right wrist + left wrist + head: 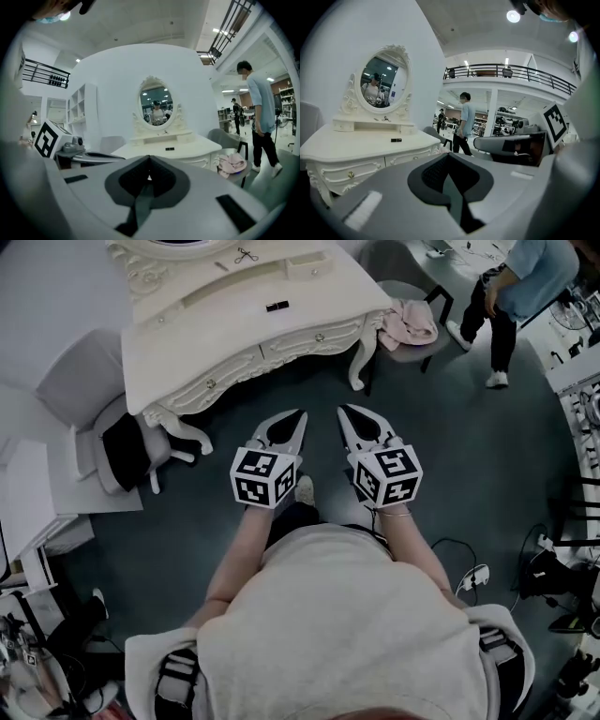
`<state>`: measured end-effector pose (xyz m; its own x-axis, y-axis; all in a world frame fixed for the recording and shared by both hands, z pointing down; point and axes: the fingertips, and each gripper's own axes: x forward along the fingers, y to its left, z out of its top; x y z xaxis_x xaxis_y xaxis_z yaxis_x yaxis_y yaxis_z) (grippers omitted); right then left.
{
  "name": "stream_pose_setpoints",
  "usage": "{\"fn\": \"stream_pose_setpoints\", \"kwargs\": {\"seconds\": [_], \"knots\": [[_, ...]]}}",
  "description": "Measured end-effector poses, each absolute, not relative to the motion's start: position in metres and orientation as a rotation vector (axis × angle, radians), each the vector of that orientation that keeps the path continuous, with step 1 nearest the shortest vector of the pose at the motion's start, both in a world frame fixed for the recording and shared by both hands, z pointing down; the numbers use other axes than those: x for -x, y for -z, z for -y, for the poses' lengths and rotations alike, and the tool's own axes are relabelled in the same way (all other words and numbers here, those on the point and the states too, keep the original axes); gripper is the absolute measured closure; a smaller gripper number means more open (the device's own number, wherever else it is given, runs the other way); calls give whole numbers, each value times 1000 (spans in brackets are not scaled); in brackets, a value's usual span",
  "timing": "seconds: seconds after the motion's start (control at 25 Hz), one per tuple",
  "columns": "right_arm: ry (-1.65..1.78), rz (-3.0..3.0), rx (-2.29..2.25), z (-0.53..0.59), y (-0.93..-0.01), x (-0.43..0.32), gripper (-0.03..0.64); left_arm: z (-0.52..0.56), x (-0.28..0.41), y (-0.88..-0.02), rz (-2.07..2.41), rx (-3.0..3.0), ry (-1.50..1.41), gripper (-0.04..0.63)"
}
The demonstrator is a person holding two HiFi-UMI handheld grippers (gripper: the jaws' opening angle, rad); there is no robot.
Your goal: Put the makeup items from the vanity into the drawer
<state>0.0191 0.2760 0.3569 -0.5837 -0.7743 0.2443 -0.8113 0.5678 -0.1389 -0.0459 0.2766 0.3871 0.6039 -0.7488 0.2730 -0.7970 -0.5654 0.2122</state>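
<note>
**Dark floor, both grippers closed and short of the vanity**

Dark grey floor fills the middle of the head view. A white carved vanity point(234, 334) stands at the far left against a white wall, and its oval mirror point(379, 84) rises above a low raised shelf. A small black tube point(277, 306) lies on the vanity top, near the front edge and right of centre. On the raised shelf lies a small dark looped thing point(246, 255), too small to name. The drawer fronts point(314, 338), each with a round knob, sit flush with the vanity.

The left gripper point(301, 413) and the right gripper point(342, 410) are held side by side over the floor. They are on the near side of the vanity, well apart from it, and both point towards it. The jaws of each are pressed together with nothing between them, and each gripper view shows only its closed tips with the vanity beyond.

Just right of the vanity, a grey chair point(412, 296) carries a crumpled pink cloth point(408, 324). A person in a light blue shirt point(525, 277) stands at the far right. A white chair point(89, 451) with something black on it stands at the left, just beside the vanity's legs.
</note>
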Motion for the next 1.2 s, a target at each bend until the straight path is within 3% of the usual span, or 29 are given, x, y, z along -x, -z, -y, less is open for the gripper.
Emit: {"fn": "stream_pose_setpoints", "kwargs": {"seconds": [0.28, 0.64, 1.2], "knots": [[-325, 2628, -1397, -182, -347, 17, 618, -174, 86, -374, 1234, -2561, -217, 586], [-357, 2557, -1417, -119, -359, 22, 620, -117, 92, -393, 1159, -2524, -230, 586], [-317, 2639, -1209, 30, -369, 27, 618, 21, 118, -398, 1381, -2415, -197, 586]]}}
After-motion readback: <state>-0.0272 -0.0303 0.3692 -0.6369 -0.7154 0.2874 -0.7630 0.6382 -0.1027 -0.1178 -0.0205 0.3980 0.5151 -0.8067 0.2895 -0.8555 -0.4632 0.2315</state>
